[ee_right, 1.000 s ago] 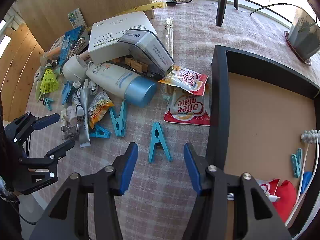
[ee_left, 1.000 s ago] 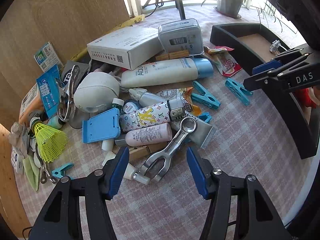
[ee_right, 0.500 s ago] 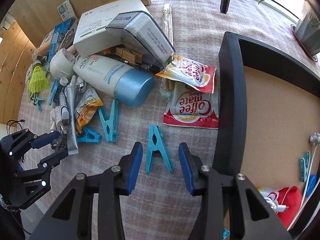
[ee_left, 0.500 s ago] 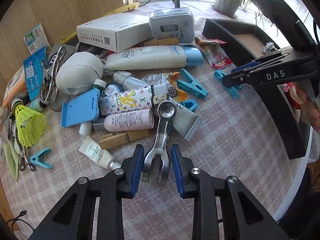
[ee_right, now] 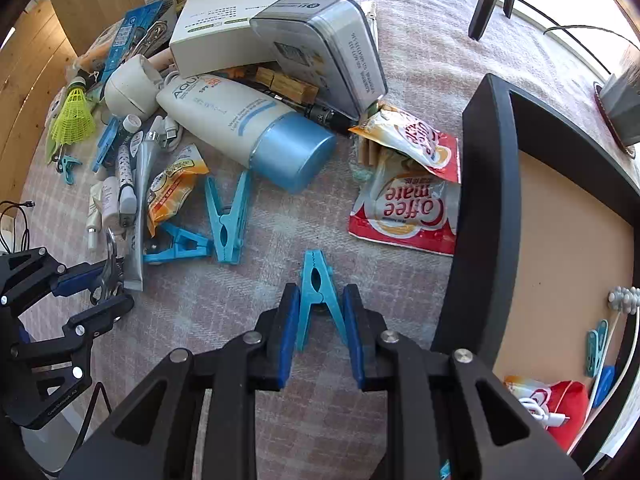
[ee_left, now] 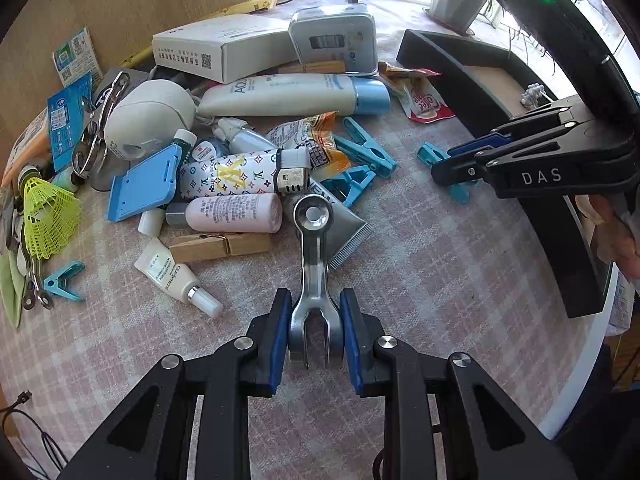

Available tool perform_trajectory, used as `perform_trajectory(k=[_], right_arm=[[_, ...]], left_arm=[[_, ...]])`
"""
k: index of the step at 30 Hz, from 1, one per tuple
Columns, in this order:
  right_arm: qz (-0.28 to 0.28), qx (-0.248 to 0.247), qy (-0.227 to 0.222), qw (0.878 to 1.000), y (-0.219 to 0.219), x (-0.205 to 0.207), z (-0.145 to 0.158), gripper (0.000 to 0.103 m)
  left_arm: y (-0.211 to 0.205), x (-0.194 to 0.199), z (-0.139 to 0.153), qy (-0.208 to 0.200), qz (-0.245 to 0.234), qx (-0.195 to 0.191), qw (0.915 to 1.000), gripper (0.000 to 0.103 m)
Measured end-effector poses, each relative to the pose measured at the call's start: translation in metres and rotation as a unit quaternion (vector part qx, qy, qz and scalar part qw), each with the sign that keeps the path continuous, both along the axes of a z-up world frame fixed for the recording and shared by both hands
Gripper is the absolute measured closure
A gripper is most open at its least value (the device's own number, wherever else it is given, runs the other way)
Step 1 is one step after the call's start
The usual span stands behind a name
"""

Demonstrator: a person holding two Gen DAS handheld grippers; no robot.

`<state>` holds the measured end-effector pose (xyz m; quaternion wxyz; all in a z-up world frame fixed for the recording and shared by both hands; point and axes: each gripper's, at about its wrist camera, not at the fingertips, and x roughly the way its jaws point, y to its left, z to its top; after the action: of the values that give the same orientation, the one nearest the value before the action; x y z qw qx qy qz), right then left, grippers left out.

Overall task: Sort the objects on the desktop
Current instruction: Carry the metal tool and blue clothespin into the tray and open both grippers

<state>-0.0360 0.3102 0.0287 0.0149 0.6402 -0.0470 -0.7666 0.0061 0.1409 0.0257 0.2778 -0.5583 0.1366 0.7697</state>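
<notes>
On a cluttered worktop (ee_left: 440,280), the left gripper (ee_left: 314,326) closes its fingers on the forked end of a metal tool (ee_left: 314,264) at the pile's edge; the right gripper (ee_right: 320,320) closes around a teal clothespin (ee_right: 318,292) beside the black tray (ee_right: 488,200).

metal tool (ee_left: 314,264): glossy | clothespin (ee_right: 320,296): smooth plastic | tablecloth (ee_left: 440,280): woven cloth

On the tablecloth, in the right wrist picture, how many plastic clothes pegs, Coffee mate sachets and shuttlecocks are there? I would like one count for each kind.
Plastic clothes pegs: 4
Coffee mate sachets: 2
Shuttlecocks: 1
Total: 7
</notes>
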Motion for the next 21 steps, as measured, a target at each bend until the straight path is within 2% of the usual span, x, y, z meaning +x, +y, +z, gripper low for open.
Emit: perform_trajectory(k=[7,13,15,21], right_arm=[[-0.002,-0.038,0.003,0.999,-0.004,0.026,0.003,0.081],[-0.008,-0.053,0.013,0.998,0.003,0.046,0.013,0.081],[-0.01,-0.055,0.018,0.998,0.006,0.049,0.017,0.081],[-0.009,-0.065,0.028,0.997,0.012,0.057,0.025,0.081]], left_arm=[[-0.013,0.027,-0.001,-0.015,0.038,0.028,0.9988,0.08],[-0.014,0.044,0.009,-0.012,0.063,0.047,0.9968,0.08],[-0.018,0.034,0.013,-0.01,0.068,0.05,0.9964,0.08],[-0.011,0.04,0.022,-0.006,0.08,0.05,0.9955,0.08]])
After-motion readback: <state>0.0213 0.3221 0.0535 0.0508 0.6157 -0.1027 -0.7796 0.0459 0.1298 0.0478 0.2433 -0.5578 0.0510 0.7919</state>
